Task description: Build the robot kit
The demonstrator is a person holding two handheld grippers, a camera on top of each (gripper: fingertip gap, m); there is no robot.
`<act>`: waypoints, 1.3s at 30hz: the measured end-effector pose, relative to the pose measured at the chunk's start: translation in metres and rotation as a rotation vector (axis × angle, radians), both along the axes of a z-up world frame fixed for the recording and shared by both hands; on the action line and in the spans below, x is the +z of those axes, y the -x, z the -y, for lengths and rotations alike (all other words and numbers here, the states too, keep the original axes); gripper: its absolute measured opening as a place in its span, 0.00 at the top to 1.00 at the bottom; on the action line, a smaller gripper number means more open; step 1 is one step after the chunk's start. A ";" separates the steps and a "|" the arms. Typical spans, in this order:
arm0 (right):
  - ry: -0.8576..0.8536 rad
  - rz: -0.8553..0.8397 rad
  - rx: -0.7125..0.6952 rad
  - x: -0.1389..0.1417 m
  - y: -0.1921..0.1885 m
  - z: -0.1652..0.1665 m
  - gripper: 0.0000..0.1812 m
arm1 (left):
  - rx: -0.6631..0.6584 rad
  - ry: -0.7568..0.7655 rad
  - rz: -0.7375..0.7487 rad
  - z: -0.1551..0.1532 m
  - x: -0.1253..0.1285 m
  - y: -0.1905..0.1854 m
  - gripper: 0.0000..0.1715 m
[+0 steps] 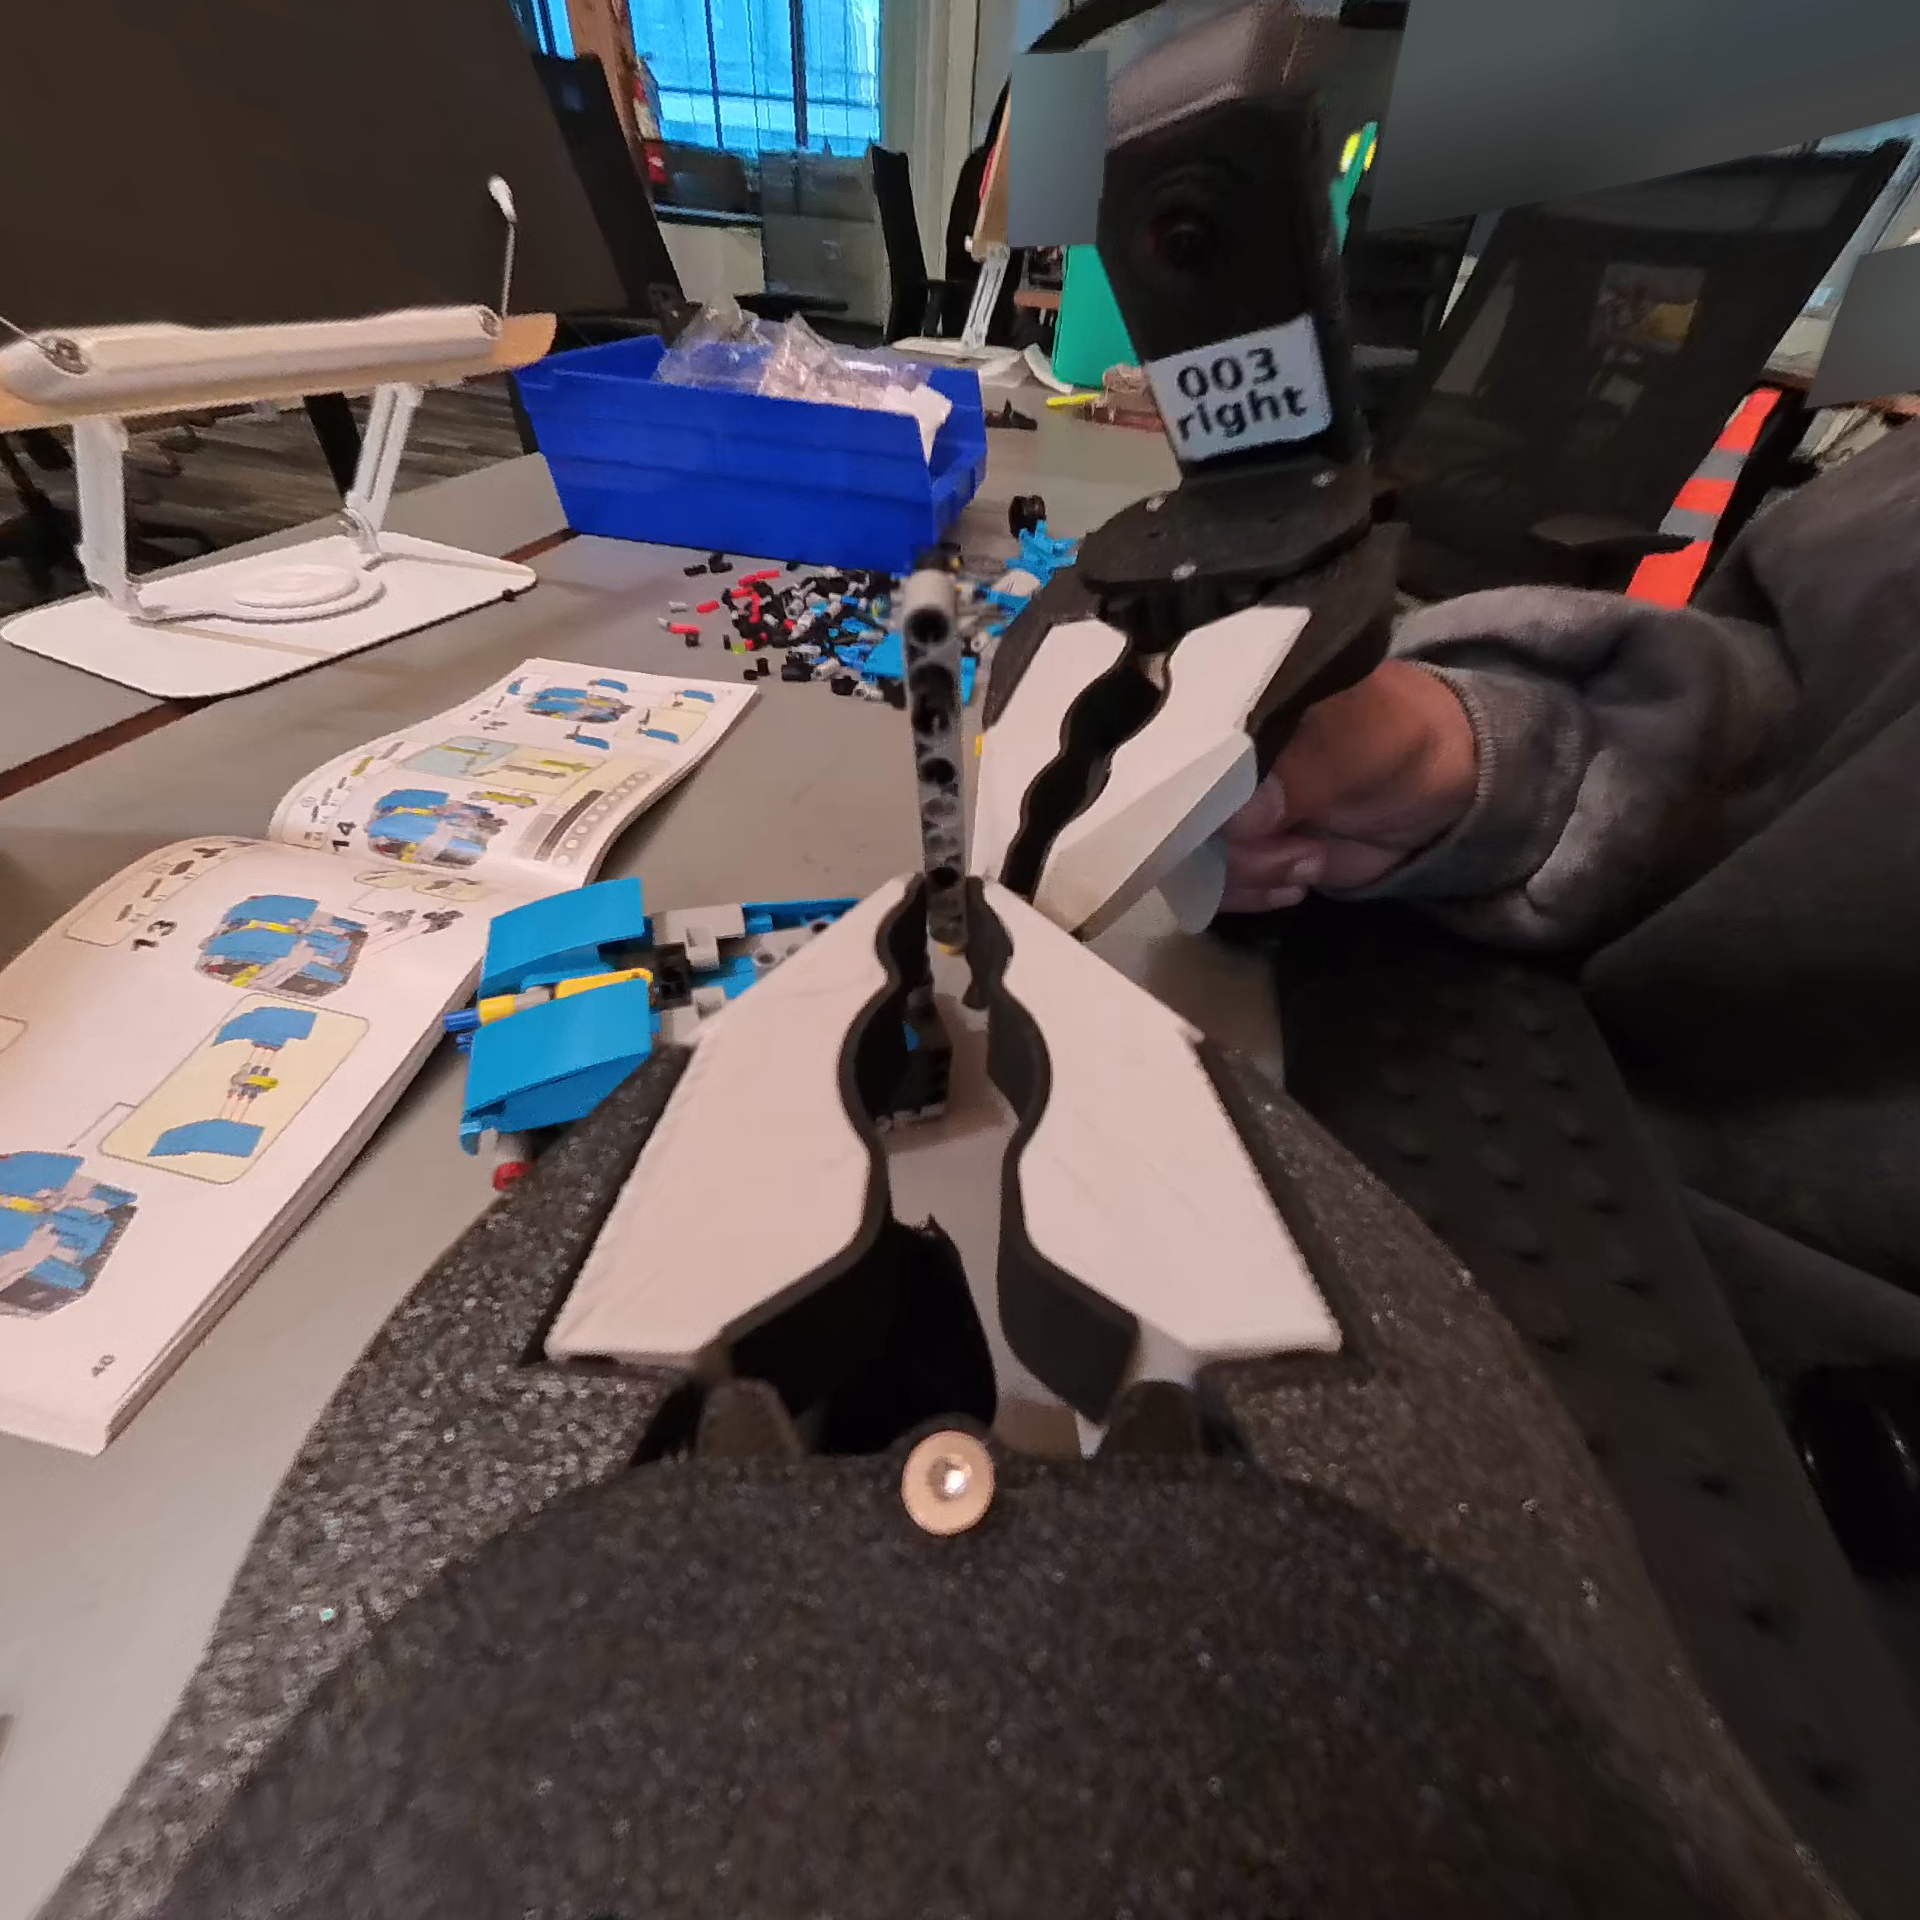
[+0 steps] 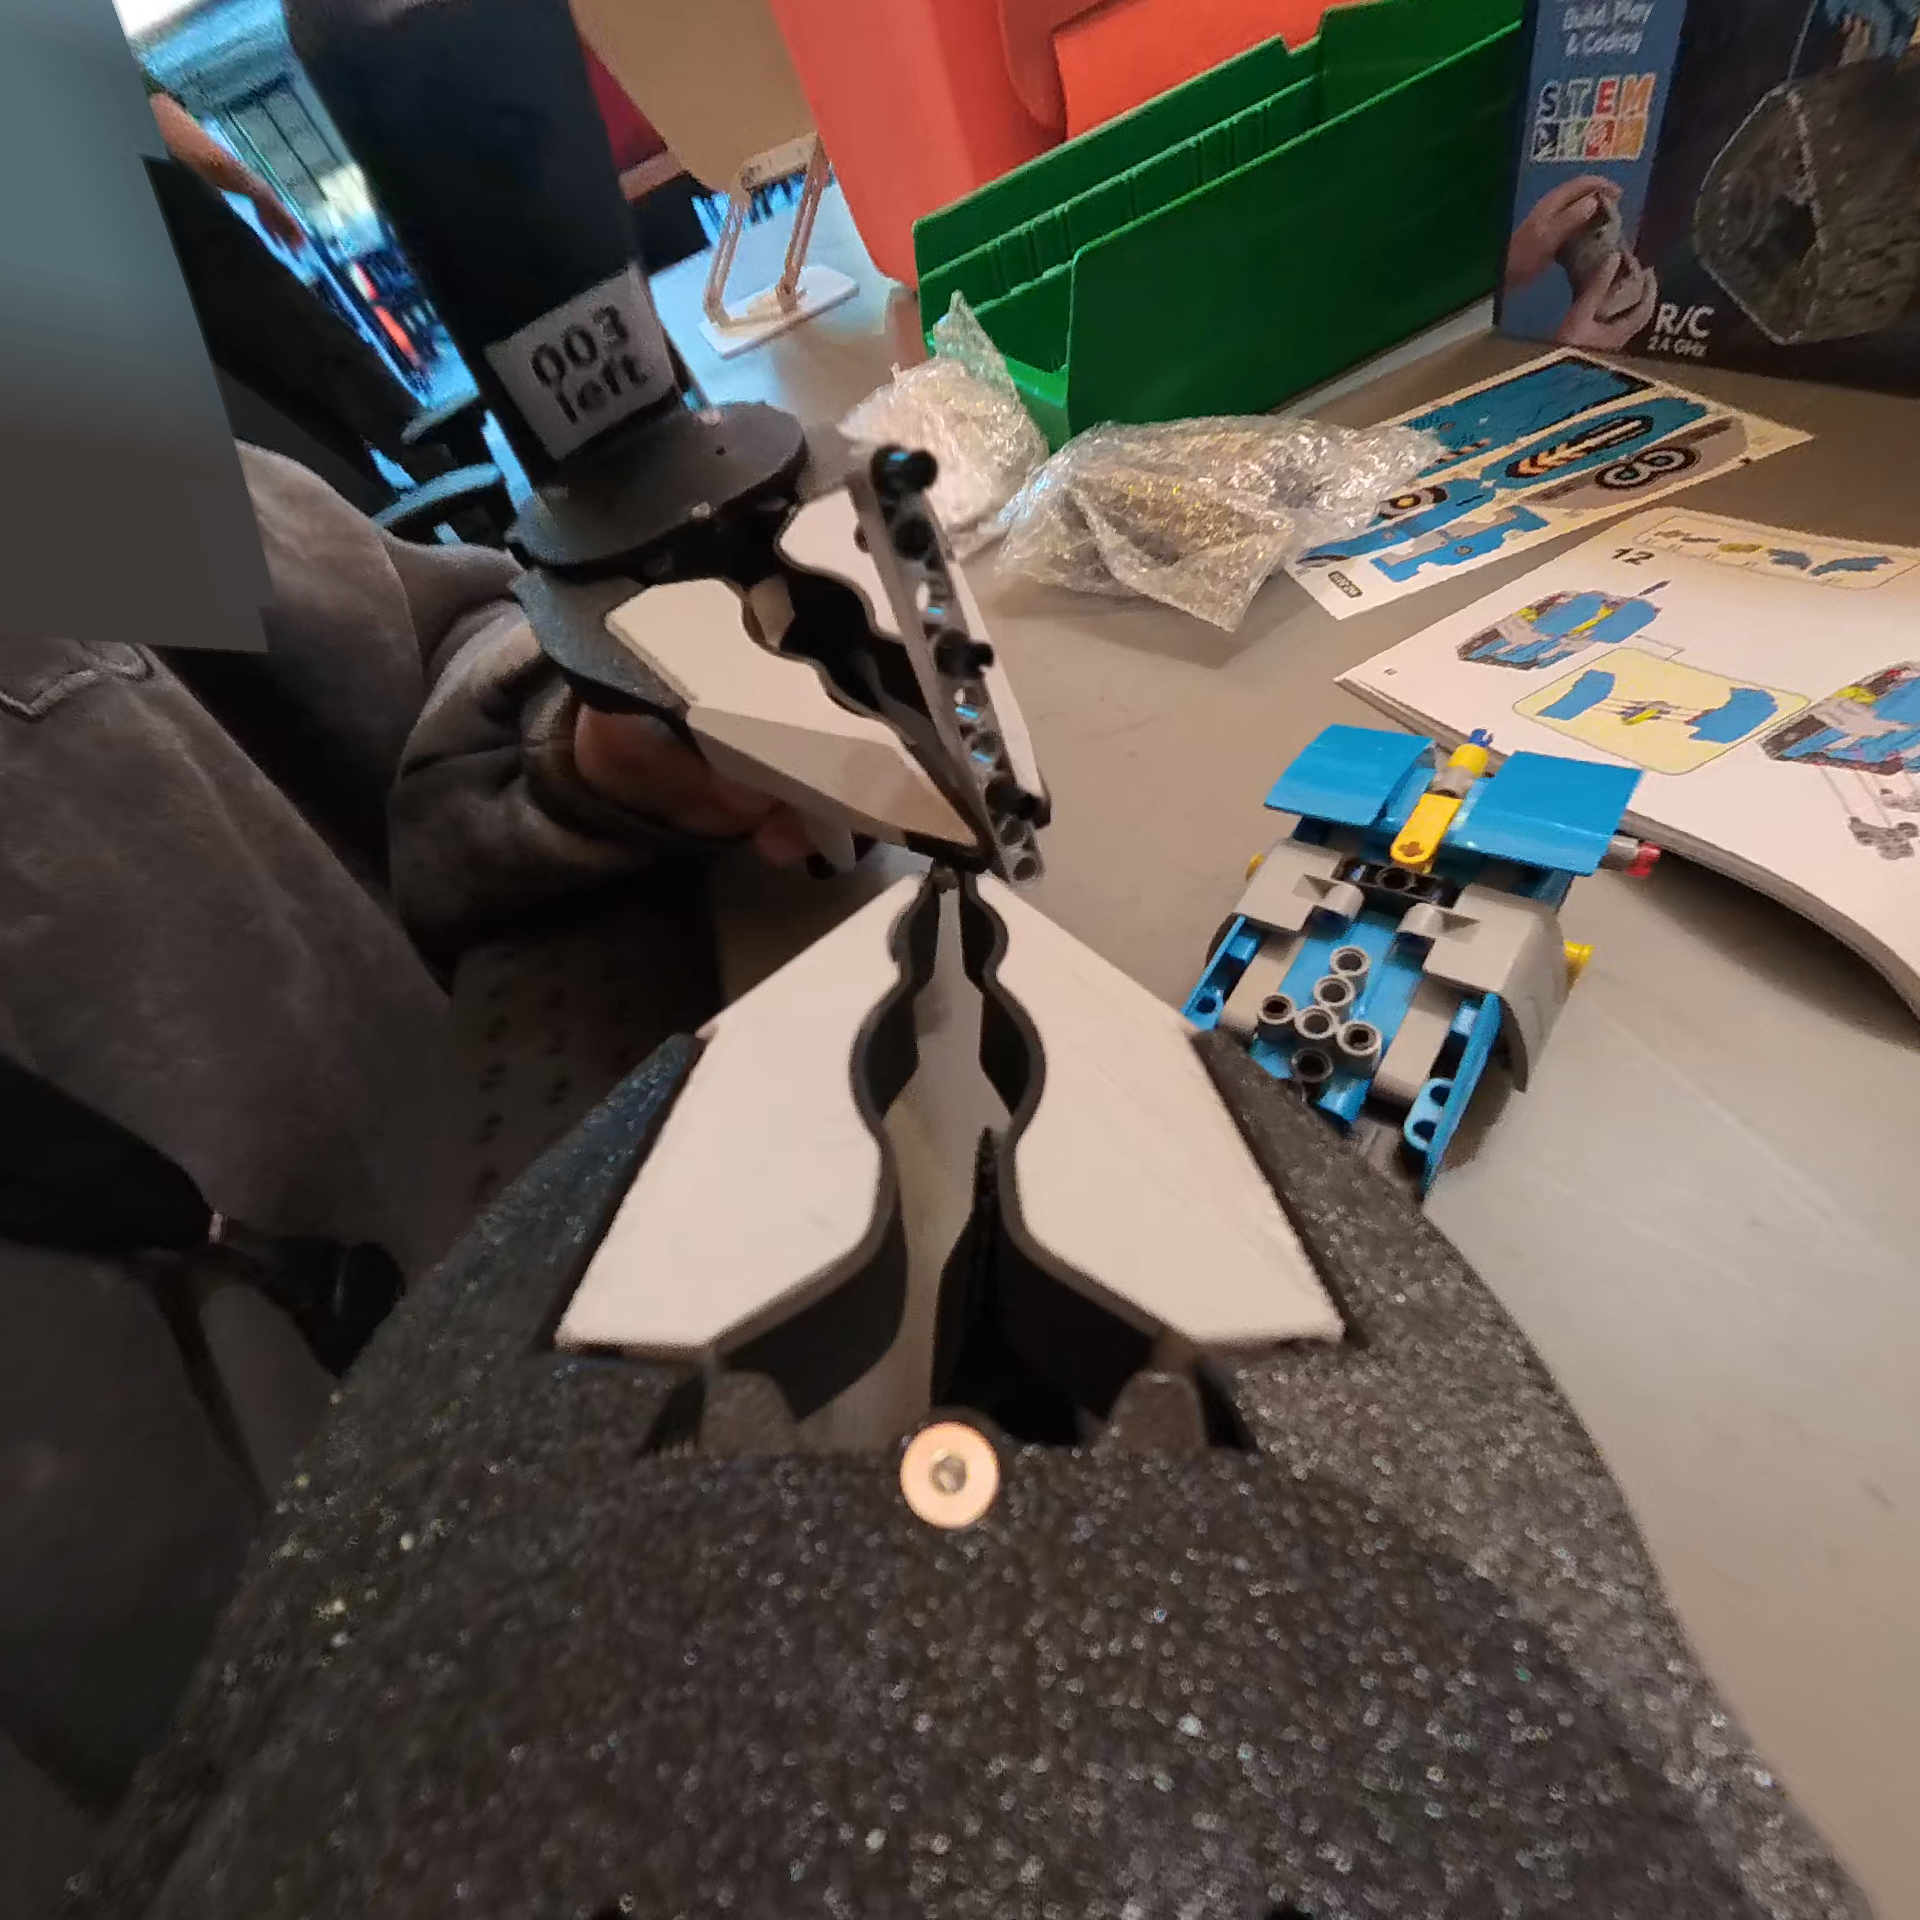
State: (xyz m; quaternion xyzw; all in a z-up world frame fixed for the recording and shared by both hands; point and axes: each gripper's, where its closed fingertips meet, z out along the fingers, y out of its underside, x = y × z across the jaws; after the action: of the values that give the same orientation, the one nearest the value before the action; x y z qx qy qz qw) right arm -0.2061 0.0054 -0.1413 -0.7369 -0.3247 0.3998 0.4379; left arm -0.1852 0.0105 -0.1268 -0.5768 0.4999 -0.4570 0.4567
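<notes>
Open office workspace; grey desks point(image 1: 727, 790), office chairs point(image 1: 1621, 343), parts bins point(image 1: 748, 457), large windows point(image 1: 748, 62)

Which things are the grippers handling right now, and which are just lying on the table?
Handled: long grey plastic beam with holes, shut in left gripper; right gripper at its end.
Lying about: half-built blue toy car, open paper instruction booklet, blue plastic bin.
</notes>
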 end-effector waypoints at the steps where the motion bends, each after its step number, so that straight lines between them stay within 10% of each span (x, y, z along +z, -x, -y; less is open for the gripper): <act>1: 0.012 -0.034 0.001 0.004 0.001 0.000 0.98 | 0.004 0.013 0.019 -0.001 0.003 0.001 0.96; 6: 0.077 -0.217 -0.002 0.020 0.005 -0.004 0.98 | 0.052 0.037 0.103 -0.004 0.018 0.003 0.96; 12: -0.119 -0.035 -0.109 0.021 0.001 -0.009 0.98 | 0.081 0.149 0.133 -0.009 0.018 0.000 0.96; 22: 0.017 -0.326 -0.017 0.043 0.004 -0.001 0.99 | 0.170 -0.223 0.177 0.000 0.042 0.000 0.96; 39: -0.139 -0.186 0.041 0.048 -0.024 0.004 0.99 | -0.276 0.303 0.285 0.015 0.039 0.008 0.96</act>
State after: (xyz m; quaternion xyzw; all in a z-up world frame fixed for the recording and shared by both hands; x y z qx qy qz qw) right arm -0.1821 0.0009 -0.0936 -0.6576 -0.3245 0.4519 0.5080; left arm -0.1936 -0.0042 -0.0875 -0.4947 0.4303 -0.6615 0.3640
